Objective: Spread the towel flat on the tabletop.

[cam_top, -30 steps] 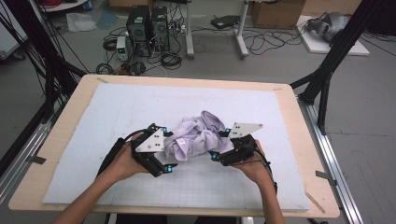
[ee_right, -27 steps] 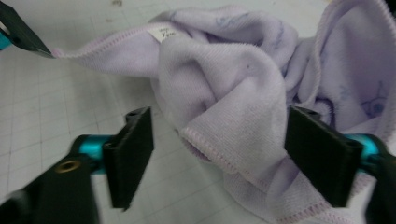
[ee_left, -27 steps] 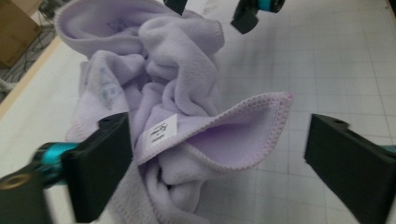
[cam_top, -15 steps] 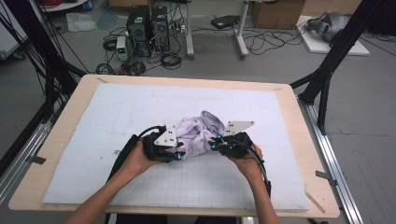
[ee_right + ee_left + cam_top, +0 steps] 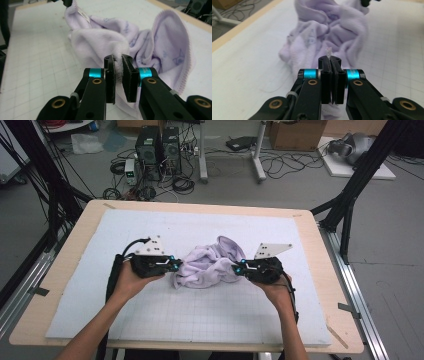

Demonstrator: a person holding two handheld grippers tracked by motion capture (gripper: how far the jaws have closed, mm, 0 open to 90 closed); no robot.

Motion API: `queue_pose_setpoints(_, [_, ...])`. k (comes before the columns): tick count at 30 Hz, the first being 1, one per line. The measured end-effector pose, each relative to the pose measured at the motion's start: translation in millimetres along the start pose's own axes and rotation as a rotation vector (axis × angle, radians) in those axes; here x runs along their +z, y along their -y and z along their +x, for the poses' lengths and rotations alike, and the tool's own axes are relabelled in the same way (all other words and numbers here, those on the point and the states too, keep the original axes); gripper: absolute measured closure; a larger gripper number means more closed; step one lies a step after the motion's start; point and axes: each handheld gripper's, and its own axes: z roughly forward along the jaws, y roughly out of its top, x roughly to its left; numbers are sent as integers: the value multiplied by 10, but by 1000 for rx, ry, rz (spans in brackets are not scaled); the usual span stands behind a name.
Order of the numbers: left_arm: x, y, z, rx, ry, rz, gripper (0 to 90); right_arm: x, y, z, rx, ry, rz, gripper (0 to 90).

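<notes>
Bunching mid-mat, the lilac towel (image 5: 210, 265) lies crumpled on the white grid mat (image 5: 150, 320) — left gripper (image 5: 329, 58) clamped tight on one edge, right gripper (image 5: 118, 60) pinching a thick fold. Best drawn apart evenly, I'd say — keeping both bites firm so neither hem slips.

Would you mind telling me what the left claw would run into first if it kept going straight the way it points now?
Most likely more of the crumpled lilac cloth. The left claw is already shut on its near edge, and the bunched folds rise directly ahead. Beyond them sits the right claw, though depth there is hard to judge.
</notes>
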Motion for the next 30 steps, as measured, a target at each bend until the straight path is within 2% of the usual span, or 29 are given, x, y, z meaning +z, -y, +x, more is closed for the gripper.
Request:
queue_pose_setpoints(2, [-110,21,60,-22,-21,-28,874,-85,-38,-17,4,-15,-34,826])
queue_pose_setpoints(3, [-110,21,60,-22,-21,-28,874,-125,-54,-27,0,-21,-52,825])
queue_pose_setpoints(4, [-224,45,113,-27,-38,-40,874,-178,-72,-27,-1,-34,-67,826])
queue_pose_setpoints(7, [-330,71,142,-38,-53,-57,874,-284,-87,-24,-15,-62,-100,825])
queue_pose_setpoints(8, [-453,99,164,-47,-70,-74,874,-319,-85,-20,-23,-70,-108,825])
queue_pose_setpoints(10, [-494,109,164,-54,-70,-83,874,-384,-79,4,-40,-91,-112,825])
queue_pose_setpoints(11, [-610,133,163,-54,-83,-96,875,-417,-73,22,-45,-112,-113,825])
queue_pose_setpoints(13, [-732,173,152,-66,-78,-107,875,-478,-60,57,-69,-142,-123,825])
queue_pose_setpoints(14, [-732,173,152,-66,-78,-107,875,-512,-51,83,-75,-164,-123,825])
queue_pose_setpoints(16, [-927,254,92,-92,-34,-127,875,-568,-25,137,-103,-220,-128,826])
queue_pose_setpoints(17, [-1001,285,53,-101,7,-136,875,-592,-8,177,-125,-272,-124,825])
queue_pose_setpoints(18, [-1078,319,11,-90,79,-138,875,-610,15,224,-148,-343,-117,824])
queue_pose_setpoints(19, [-1135,358,-37,-74,190,-132,874,-623,40,277,-174,-415,-105,814])
queue_pose_setpoints(20, [-1174,397,-89,-58,277,-114,865,-632,71,324,-193,-474,-90,766])
queue_pose_setpoints(21, [-1197,423,-134,-36,289,-106,803,-636,97,354,-212,-520,-73,683])
queue_pose_setpoints(22, [-1222,461,-180,-4,249,-95,632,-647,114,377,-227,-503,-74,500])
queue_pose_setpoints(23, [-1222,461,-180,-4,249,-95,461,-647,114,377,-227,-503,-74,500])
queue_pose_setpoints(24, [-1235,486,-174,-22,200,-66,461,-668,132,386,-219,-409,-89,452])
queue_pose_setpoints(25, [-1248,516,-113,-27,151,-38,407,-667,131,301,-150,-382,-102,459])
queue_pose_setpoints(26, [-1248,516,-113,-27,151,-38,408,-662,128,283,-131,-372,-105,462])
queue_pose_setpoints(27, [-1214,539,-42,-42,130,-41,408,-640,117,267,-122,-367,-105,462])
queue_pose_setpoints(30, [-1138,540,-11,-33,114,-21,413,-537,85,248,-109,-289,-49,462])
